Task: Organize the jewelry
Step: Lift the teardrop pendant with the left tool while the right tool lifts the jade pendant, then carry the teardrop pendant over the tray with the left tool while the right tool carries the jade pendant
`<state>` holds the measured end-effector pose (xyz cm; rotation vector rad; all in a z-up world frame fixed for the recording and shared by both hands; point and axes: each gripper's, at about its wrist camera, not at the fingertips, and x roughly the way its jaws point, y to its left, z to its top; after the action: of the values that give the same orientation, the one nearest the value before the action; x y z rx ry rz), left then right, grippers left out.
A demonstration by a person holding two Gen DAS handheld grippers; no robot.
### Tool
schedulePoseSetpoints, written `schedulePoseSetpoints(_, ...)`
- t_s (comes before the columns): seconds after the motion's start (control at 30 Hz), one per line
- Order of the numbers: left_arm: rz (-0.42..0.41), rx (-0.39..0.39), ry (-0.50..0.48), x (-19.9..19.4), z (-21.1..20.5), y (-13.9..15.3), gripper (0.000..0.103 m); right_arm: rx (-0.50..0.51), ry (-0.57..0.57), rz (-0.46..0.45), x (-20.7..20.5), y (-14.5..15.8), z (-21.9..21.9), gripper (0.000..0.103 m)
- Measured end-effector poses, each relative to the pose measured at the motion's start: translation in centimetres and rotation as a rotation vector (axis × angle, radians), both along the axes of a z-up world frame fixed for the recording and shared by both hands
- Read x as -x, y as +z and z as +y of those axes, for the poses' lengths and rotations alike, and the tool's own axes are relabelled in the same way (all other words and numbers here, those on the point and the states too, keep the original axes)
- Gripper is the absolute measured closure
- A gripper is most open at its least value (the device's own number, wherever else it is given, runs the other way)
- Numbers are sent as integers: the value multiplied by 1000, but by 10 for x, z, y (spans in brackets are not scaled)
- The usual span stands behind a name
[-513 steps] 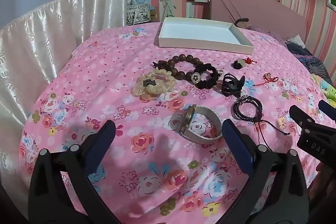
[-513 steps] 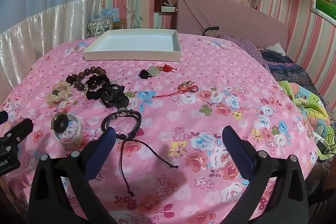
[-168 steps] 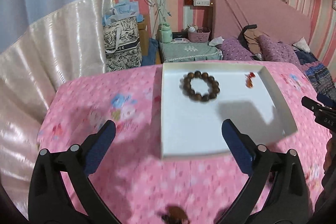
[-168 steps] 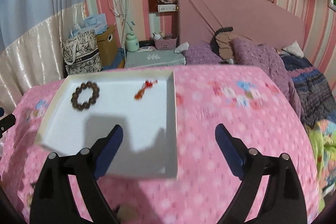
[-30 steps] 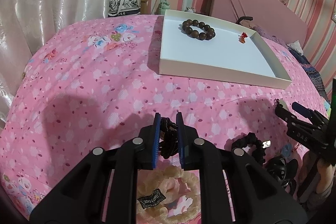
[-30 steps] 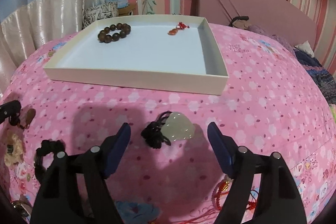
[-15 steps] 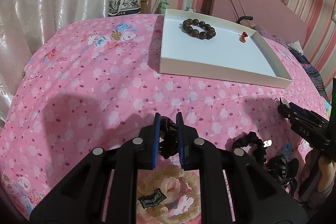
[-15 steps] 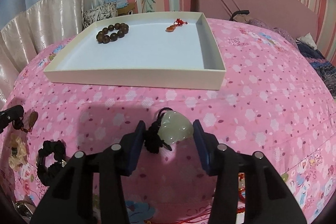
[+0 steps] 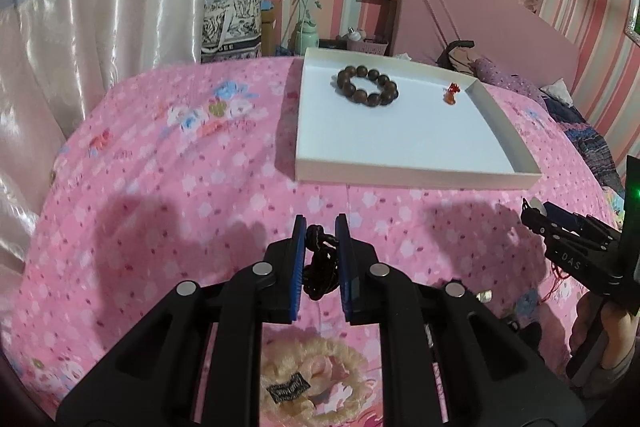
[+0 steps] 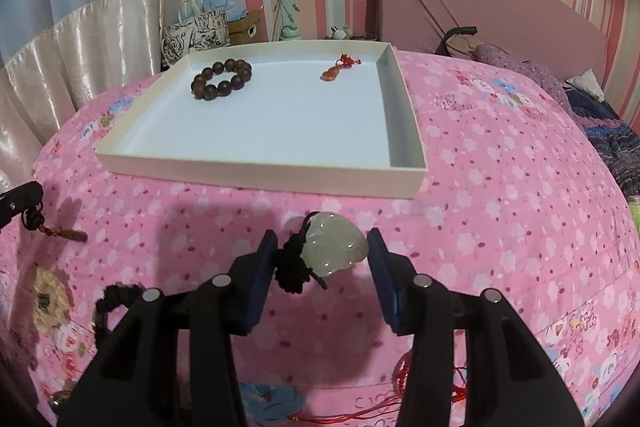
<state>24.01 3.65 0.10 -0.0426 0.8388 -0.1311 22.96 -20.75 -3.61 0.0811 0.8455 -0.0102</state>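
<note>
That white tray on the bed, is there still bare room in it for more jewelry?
Plenty. The white tray holds only the wooden bead bracelet near its far left corner and a small red charm toward the far right. Its whole near half, along the front wall, is bare. It is crowded on the bedspread at lower left, around the cream scrunchie.

Left gripper [image 9: 321,227] and right gripper [image 10: 322,247]: matte black plastic frames, round silver screws at the joints, blue pads on the fingers [image 10: 266,267]; white "DAS" lettering, green light
</note>
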Motion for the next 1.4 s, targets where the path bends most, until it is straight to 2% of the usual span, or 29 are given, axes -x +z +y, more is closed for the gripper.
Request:
schedulePoseSetpoints(0.63,28,20,-34,-43,-15,14,93,-41,-15,11,-36,21,-13,57)
schedulePoseSetpoints(0.93,5,31,-58,-59,-29,43,94,-42,-20,7,-61,35,-21,57)
schedulePoseSetpoints(1.2,-44,26,-80,-105,-50,74,94,-5,-40,7,-105,43,-30,57)
schedulePoseSetpoints(1.4,-14,-5,-70,-155,-58,60,94,-2,-55,34,-147,31,-39,57)
